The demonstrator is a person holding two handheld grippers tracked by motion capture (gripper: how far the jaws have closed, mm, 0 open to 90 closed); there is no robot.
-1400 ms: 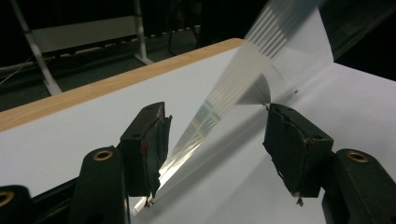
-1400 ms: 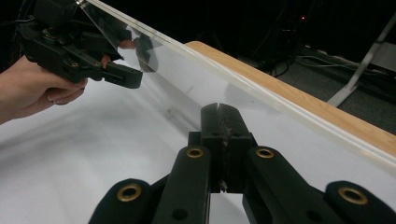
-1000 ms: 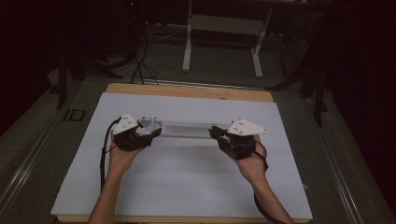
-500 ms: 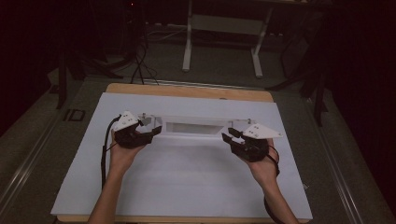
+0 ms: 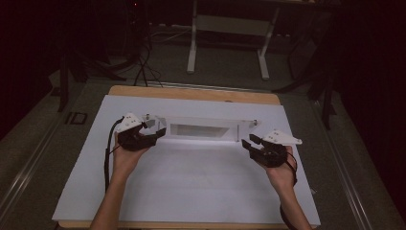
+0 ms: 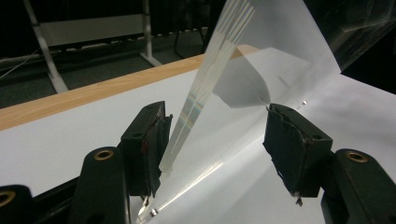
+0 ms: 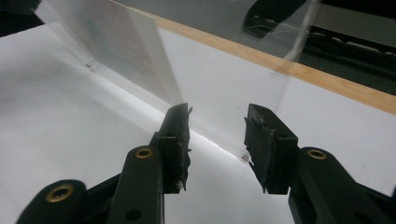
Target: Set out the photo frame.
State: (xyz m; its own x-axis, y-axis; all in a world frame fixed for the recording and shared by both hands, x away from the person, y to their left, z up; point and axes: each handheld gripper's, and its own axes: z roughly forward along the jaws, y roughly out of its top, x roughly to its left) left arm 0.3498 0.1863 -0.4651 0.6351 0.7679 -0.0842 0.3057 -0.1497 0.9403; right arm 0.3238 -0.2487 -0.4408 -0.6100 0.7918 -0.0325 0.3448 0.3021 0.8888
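Clear box (image 5: 203, 128), left tool (image 5: 155, 135) seemingly gripping, right tool (image 5: 249, 143) apart

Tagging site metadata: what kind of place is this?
Probably a lab or recording room, not a home: a wooden table under a white sheet, dark surroundings, loose floor cables, and a bare metal stand behind.

The clear acrylic box (image 6: 261, 60) runs off the top edge beyond the left gripper (image 6: 215, 140), its far end unseen.
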